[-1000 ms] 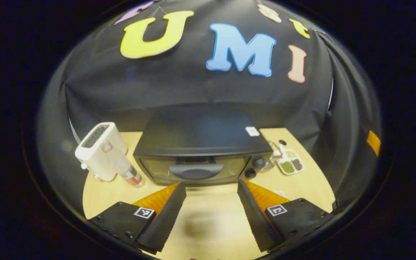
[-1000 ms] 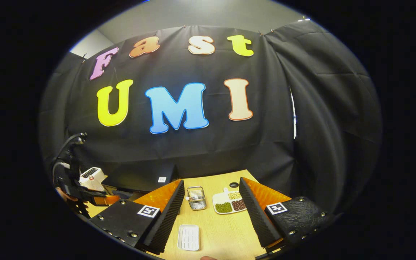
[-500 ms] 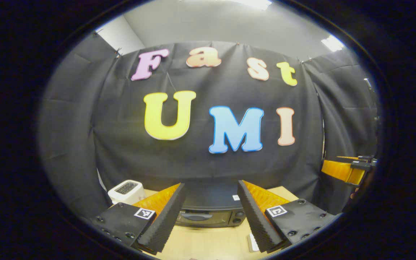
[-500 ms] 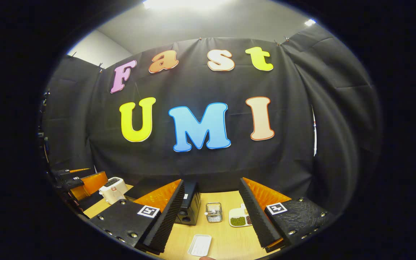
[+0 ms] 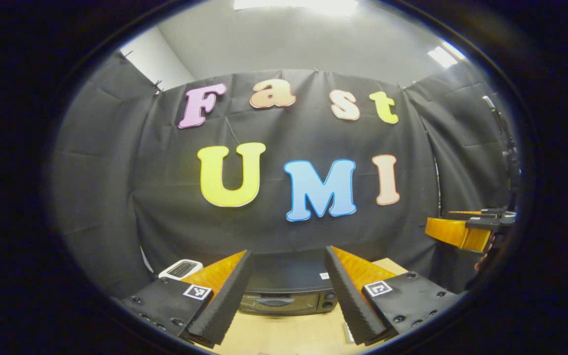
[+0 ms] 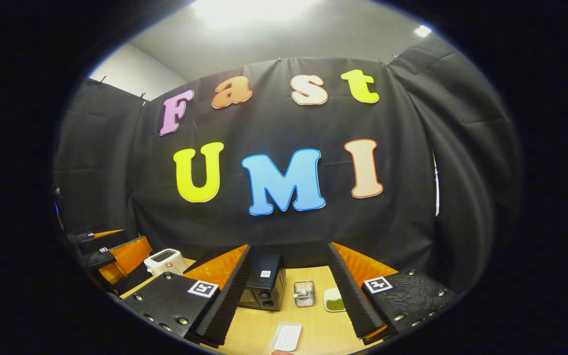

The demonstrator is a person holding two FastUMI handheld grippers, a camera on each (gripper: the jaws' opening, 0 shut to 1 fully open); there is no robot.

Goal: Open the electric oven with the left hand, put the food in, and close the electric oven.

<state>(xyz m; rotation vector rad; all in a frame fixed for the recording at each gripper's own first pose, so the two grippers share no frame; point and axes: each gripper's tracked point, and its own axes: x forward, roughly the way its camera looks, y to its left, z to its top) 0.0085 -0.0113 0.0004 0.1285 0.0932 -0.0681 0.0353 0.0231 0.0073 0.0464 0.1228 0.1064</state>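
Note:
The black electric oven point(image 5: 284, 291) stands on the wooden table point(image 5: 284, 336) with its door shut and the handle facing me. My left gripper point(image 5: 288, 252) is open and empty, held well back from the oven and above table height. My right gripper point(image 6: 289, 246) is open and empty too. From it the oven point(image 6: 263, 286) shows at an angle, with a small white tray point(image 6: 286, 337) on the table in front of me. The right gripper point(image 5: 464, 230) also shows at the right edge of the left gripper view, a hand behind it.
A white toaster point(image 5: 181, 268) sits left of the oven. Right of the oven are a small wire basket point(image 6: 304, 293) and a divided dish with green beans point(image 6: 334, 301). The left gripper point(image 6: 114, 249) appears at the far left of the right gripper view.
Both grippers have drawn back and tilted upward. The oven, close in front of my left gripper a second ago, now looks small and far. Both stay open.

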